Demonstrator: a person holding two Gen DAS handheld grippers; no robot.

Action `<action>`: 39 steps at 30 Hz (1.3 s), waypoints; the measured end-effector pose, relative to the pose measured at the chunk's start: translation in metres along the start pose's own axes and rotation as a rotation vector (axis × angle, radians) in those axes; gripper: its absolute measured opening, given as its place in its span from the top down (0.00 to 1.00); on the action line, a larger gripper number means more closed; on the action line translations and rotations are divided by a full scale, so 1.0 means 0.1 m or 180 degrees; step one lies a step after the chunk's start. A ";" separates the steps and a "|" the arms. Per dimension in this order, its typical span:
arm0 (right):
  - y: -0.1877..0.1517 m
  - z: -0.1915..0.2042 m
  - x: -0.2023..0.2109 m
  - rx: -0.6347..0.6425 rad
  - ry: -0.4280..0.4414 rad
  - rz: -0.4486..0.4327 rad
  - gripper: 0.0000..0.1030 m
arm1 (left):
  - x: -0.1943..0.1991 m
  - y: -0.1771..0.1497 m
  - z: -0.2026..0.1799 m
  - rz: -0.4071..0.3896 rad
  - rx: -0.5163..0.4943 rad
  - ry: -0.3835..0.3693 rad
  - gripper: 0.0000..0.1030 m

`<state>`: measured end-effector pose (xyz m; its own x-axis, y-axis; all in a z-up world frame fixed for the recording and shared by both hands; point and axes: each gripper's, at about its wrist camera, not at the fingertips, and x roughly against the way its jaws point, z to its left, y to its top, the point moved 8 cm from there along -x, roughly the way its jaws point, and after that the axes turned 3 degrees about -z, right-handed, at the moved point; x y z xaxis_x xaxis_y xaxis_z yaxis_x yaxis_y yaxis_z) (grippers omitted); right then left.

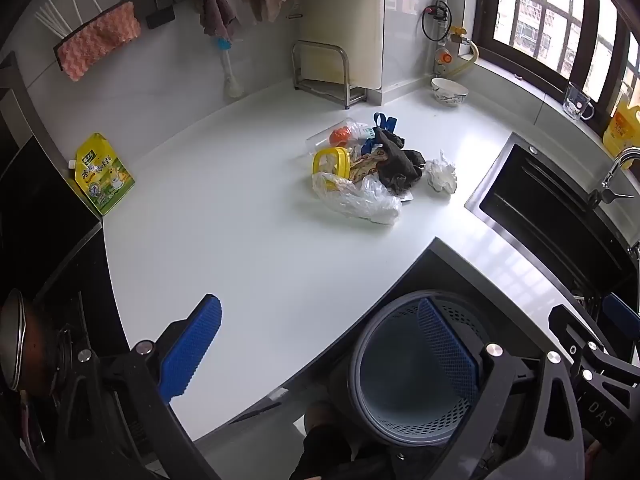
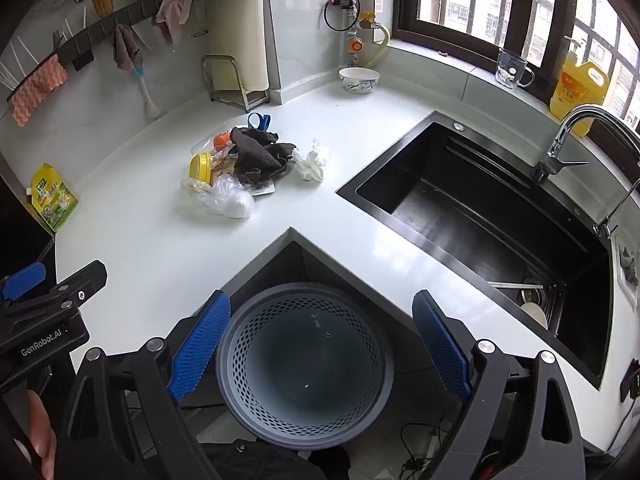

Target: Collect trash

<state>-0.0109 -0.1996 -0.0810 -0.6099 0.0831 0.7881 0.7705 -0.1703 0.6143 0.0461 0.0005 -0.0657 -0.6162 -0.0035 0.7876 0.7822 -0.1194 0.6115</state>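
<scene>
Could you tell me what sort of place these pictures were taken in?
Most likely a home kitchen. A black sink with a faucet is set into a white L-shaped countertop, dishcloths hang from a wall rail, and a cooking oil bottle stands on the windowsill.

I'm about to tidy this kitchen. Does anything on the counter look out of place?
Yes: a heap of rubbish lies loose mid-counter, with a dark rag, plastic bags, crumpled tissue and yellow lid. The bin below is empty.
</scene>
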 end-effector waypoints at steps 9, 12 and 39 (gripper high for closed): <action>0.04 0.00 0.03 -0.0014 0.0008 -0.0010 0.14 | 0.02 0.03 0.00 0.0014 0.0013 0.0004 0.06; 0.02 0.01 0.02 -0.0015 0.0008 -0.0033 0.14 | 0.00 0.02 0.01 -0.0005 0.0033 -0.0006 0.06; 0.07 0.02 0.07 -0.0017 0.0007 -0.0084 0.14 | 0.07 0.04 0.06 -0.0050 0.0067 0.0008 0.06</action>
<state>-0.0099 -0.1981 -0.0712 -0.6305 0.0856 0.7715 0.7531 -0.1733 0.6347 0.0453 0.0064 -0.0573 -0.6286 -0.0043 0.7777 0.7742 -0.0986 0.6252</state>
